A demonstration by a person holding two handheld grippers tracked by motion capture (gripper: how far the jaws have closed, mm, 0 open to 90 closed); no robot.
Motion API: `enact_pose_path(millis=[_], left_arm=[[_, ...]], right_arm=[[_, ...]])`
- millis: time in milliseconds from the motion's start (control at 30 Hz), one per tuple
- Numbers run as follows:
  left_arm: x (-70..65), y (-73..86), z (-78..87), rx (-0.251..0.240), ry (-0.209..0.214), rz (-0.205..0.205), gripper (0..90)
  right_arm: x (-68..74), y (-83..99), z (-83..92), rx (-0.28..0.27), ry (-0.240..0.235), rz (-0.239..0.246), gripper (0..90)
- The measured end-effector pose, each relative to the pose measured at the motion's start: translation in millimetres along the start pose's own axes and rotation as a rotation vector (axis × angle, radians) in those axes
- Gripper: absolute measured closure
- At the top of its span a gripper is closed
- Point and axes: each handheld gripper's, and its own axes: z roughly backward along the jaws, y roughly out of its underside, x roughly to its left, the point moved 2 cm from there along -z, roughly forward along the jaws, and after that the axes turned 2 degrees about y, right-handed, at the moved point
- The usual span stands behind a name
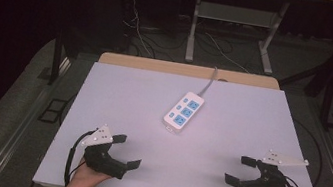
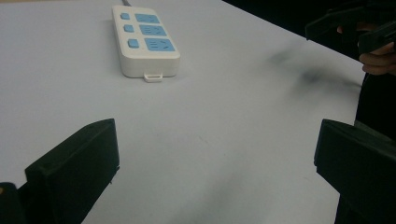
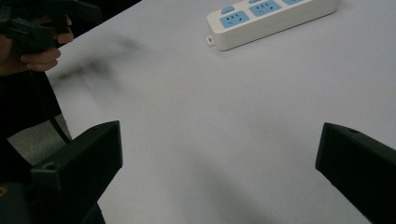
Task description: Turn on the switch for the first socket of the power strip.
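Observation:
A white power strip (image 1: 182,112) with blue sockets and a grey cable lies in the middle of the white table (image 1: 229,134). It appears at the top of the left gripper view as the power strip (image 2: 145,41) and at the top of the right gripper view as the power strip (image 3: 271,18). My left gripper (image 1: 128,151) rests near the front left edge, jaws wide apart with nothing between them. Near the front right, my right gripper (image 1: 239,170) is open and empty too. Both point inward toward the strip from well short of it.
The board overhangs a wooden desk (image 1: 159,65) at the back. Beyond it stand a grey table frame (image 1: 194,32) and loose cables on the dark floor (image 1: 162,42). In each gripper view the other hand shows at a top corner.

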Motion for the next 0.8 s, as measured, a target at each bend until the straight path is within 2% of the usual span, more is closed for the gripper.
enact_pose_path(millis=[567,667,800], left_arm=[[1.9,0.4,0.0,0.002,0.005,-0.001,0.0],[2.4,0.6,0.0,0.004,0.005,-0.001,0.0],[3.3,0.6,1.2,0.0,0.002,0.005,0.0]], right_arm=[[-0.4,1.0,-0.9,0.018,-0.002,-0.009,0.2],[-0.1,0.0,0.2,0.013,-0.008,-0.029,0.1],[2.9,-3.1,1.9,0.019,0.008,-0.011,0.1]])
